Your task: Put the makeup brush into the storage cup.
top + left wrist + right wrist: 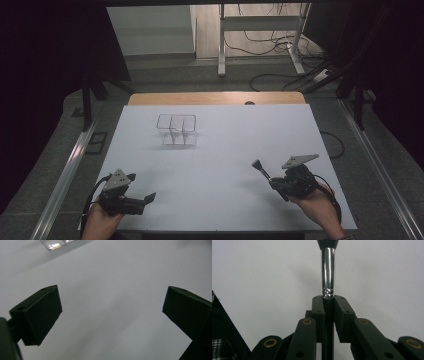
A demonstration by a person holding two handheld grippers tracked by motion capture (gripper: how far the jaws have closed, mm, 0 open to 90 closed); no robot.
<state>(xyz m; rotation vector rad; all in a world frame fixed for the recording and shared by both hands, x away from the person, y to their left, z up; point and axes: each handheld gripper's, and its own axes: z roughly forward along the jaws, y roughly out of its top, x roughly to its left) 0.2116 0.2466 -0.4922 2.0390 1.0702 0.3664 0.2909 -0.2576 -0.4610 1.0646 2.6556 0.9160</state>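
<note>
Gripping a makeup brush by its black handle, the right gripper sits near the front right corner of the white table; in the right gripper view its jaws are clamped tight on the handle just below the chrome ferrule, with the dark bristle head at the top edge of that view. Long axis of the brush: running from the jaws up and away toward the table's far left, bristle end leading. Clear divided organizer: standing on the far left part of the table, well apart from both grippers, its open compartments facing up. Bearing from the brush tip: the organizer lies ahead and to the left, roughly along the line the brush already points. Left gripper: near the front left corner, jaws spread wide and empty over bare table, the organizer's corner just visible at the top of its own view. Judgement: the left hand is somewhat nearer the organizer, but the right carries the brush, so the coming reach is likely a diagonal one across the table.
</note>
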